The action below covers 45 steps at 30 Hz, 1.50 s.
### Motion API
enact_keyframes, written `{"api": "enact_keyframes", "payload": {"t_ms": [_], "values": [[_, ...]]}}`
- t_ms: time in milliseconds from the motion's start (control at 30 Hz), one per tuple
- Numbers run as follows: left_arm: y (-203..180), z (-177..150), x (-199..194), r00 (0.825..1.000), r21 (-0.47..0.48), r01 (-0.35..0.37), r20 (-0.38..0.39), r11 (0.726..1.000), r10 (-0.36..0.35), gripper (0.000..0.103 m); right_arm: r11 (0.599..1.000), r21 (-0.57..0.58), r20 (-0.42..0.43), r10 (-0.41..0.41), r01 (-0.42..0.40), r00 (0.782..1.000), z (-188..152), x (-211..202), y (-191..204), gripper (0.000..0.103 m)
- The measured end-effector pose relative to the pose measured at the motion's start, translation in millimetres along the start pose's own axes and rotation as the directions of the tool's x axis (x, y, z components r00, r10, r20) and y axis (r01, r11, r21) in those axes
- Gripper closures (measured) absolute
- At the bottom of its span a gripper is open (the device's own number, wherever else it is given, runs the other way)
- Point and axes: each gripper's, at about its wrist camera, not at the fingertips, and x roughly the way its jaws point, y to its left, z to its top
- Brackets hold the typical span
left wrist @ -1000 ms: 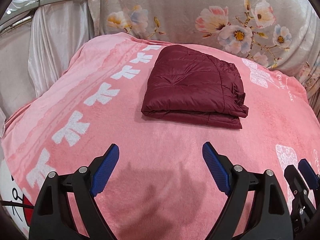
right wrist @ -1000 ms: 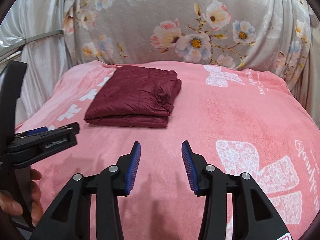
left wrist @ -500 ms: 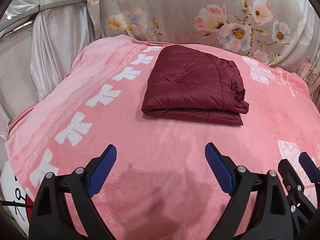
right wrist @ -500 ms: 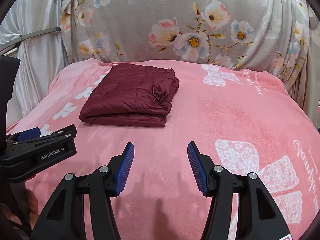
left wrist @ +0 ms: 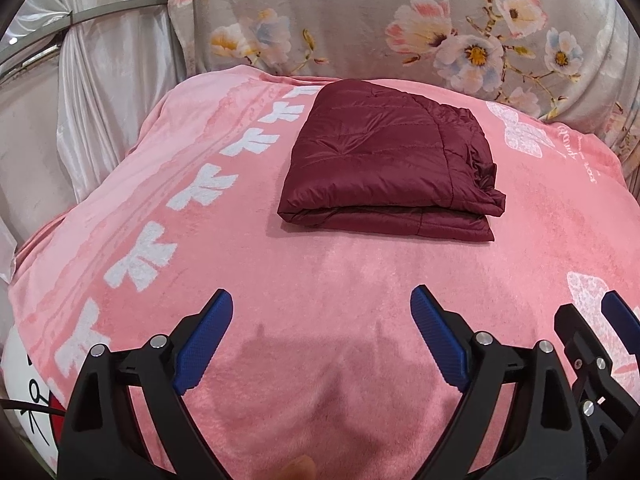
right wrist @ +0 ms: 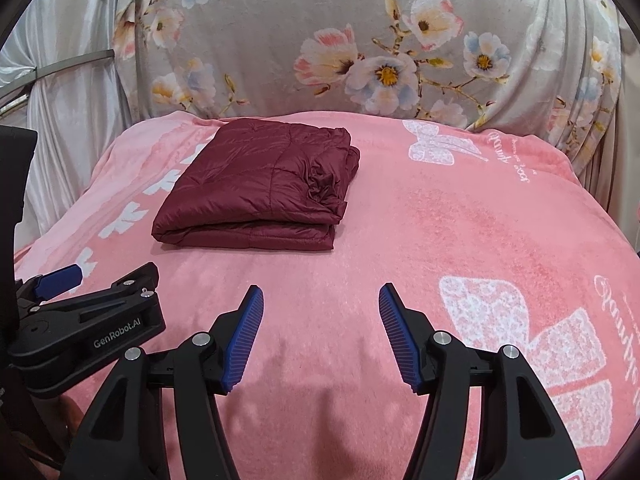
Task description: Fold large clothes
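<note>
A maroon quilted jacket [left wrist: 388,164] lies folded into a neat rectangle on the pink blanket [left wrist: 320,280], toward the far side. It also shows in the right wrist view [right wrist: 260,188]. My left gripper [left wrist: 320,320] is open and empty, held above the blanket well short of the jacket. My right gripper [right wrist: 320,320] is open and empty too, to the right of the left one and nearer than the jacket. The left gripper's body shows at the left of the right wrist view [right wrist: 88,324].
The pink blanket has white bow prints [left wrist: 204,192] along its left side and covers a raised surface. A grey floral cloth [right wrist: 360,40] hangs behind it. Silvery curtains [left wrist: 100,60] hang at the left.
Both grippers have drawn back from the jacket and risen slightly. The right gripper's jaws have opened wider. The jacket has not moved.
</note>
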Motion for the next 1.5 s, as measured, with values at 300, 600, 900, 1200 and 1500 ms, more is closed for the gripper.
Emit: {"api": "enact_keyframes", "payload": {"t_ms": [300, 600, 900, 1200, 1500], "values": [[-10, -5, 20, 1.0, 0.033, -0.004, 0.0, 0.999, 0.004, 0.015, 1.0, 0.016, -0.038, -0.025, 0.025, 0.999, -4, 23, -1, 0.043], [-17, -6, 21, 1.0, 0.044, -0.008, 0.014, 0.999, 0.007, 0.015, 0.999, 0.01, -0.05, -0.031, 0.032, 0.998, -7, 28, -3, 0.042], [-20, -5, 16, 0.999, 0.04, -0.021, 0.031, 0.999, 0.02, 0.015, 0.999, 0.017, -0.041, -0.029, 0.029, 0.999, -6, 23, -10, 0.042], [-20, -5, 8, 0.998, 0.029, -0.038, 0.047, 0.999, 0.036, 0.015, 0.999, 0.02, -0.038, -0.029, 0.03, 0.999, -5, 21, -9, 0.042], [-19, -5, 6, 0.998, 0.025, -0.042, 0.054, 0.999, 0.041, 0.015, 0.999, 0.019, -0.035, -0.031, 0.032, 0.999, -5, 19, -5, 0.042]]}}
